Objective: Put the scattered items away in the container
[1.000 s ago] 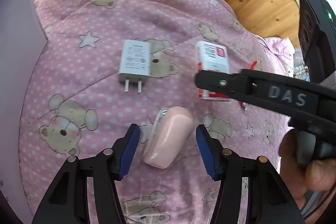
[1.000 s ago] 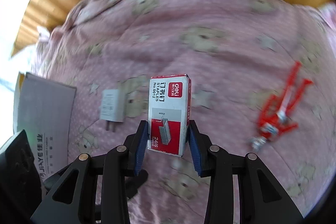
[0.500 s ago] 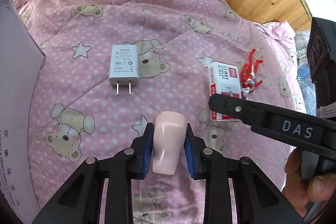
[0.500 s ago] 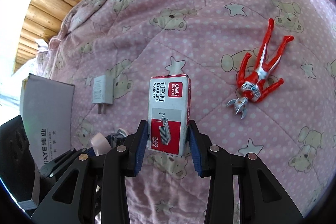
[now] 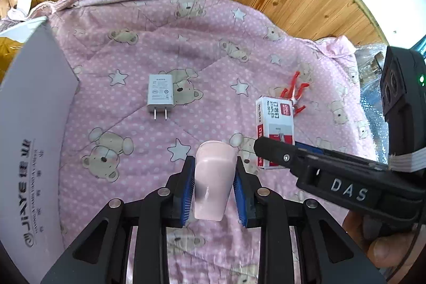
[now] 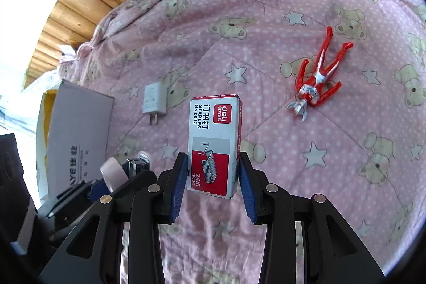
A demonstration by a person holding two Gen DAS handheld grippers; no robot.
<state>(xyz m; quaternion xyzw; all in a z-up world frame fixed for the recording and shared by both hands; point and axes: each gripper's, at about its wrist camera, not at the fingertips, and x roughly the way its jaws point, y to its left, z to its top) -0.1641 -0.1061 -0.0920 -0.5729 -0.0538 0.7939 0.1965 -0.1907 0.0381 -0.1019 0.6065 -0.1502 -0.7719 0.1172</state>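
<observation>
Holding both items clear of the quilt (image 5: 213, 49) for carrying: left gripper (image 5: 213, 193) clamps a pink stapler (image 5: 213, 185), right gripper (image 6: 213, 188) clamps the staple box (image 6: 213, 143). Box (image 5: 34, 124) sits at left; charger (image 5: 160, 92) and toy (image 6: 318, 79) lie on the quilt.

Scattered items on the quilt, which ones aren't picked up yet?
The white charger and the red toy figure lie untouched; the pink stapler and staples box are held.

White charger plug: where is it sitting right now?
The white charger plug lies flat on the pink quilt, left of centre in both views, between the grey box and the staples box.
</observation>
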